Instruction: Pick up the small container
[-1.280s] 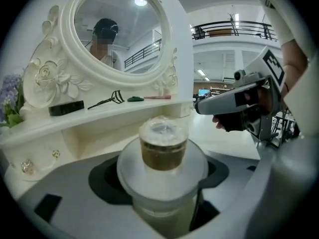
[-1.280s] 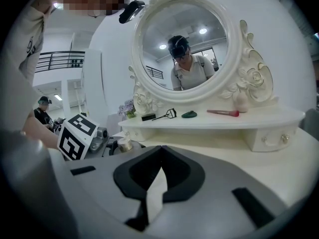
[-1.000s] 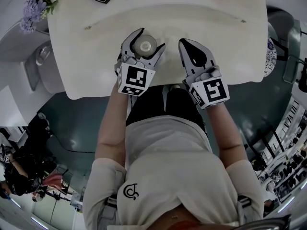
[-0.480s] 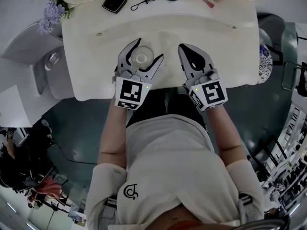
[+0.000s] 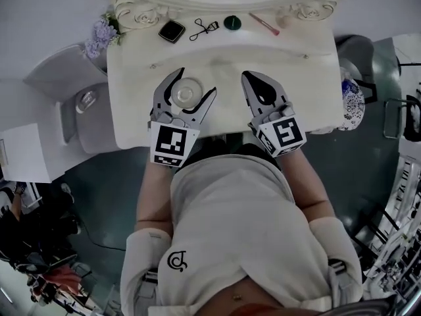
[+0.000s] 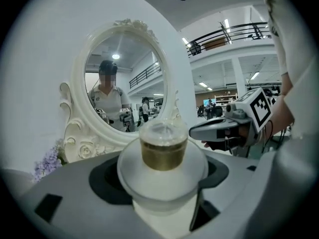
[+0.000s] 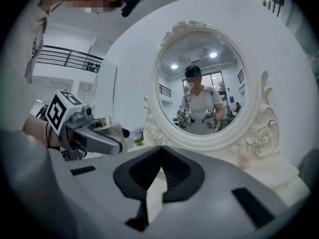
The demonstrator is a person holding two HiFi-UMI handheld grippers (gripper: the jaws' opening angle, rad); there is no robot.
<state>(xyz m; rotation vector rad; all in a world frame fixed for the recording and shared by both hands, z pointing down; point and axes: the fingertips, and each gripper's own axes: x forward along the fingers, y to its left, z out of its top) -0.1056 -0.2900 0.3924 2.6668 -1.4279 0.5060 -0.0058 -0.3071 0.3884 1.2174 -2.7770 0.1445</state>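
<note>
**Left claw clamped on small jar at dressing table**

The left claw (image 5: pixel 196 82) had its two grey jaws spread wide and closed against the sides of a small round container (image 5: pixel 187 92). The jar had a gold-coloured body, a clear domed cap and a broad white collar. In the left gripper view the container (image 6: pixel 163 151) sat upright and centred in the dark recesses of that claw (image 6: pixel 160 195), with its white collar touching both jaws. Whether its base rested on the surface or hung just above it could not be made out.

The jar was over the near half of a cream-white dressing table (image 5: pixel 131 110), in front of the person wearing a pale T-shirt. The right claw (image 5: pixel 250 77) was just beside it to the right. Its jaws were drawn together at the tips with nothing between them, as the right gripper view (image 7: pixel 160 151) showed.

An oval mirror in an ornate white frame (image 6: pixel 124 83) stood at the back of the table and reflected the person with both tools. Along the table's far edge, well apart from the jar, lay several items in a row:

- a black square compact (image 5: pixel 172 31)
- a black eyelash curler (image 5: pixel 205 27)
- a dark green round lid (image 5: pixel 231 23)
- a thin pink stick (image 5: pixel 265 24)

A sprig of pale purple flowers (image 5: pixel 100 37) sat at the far left corner.
</note>
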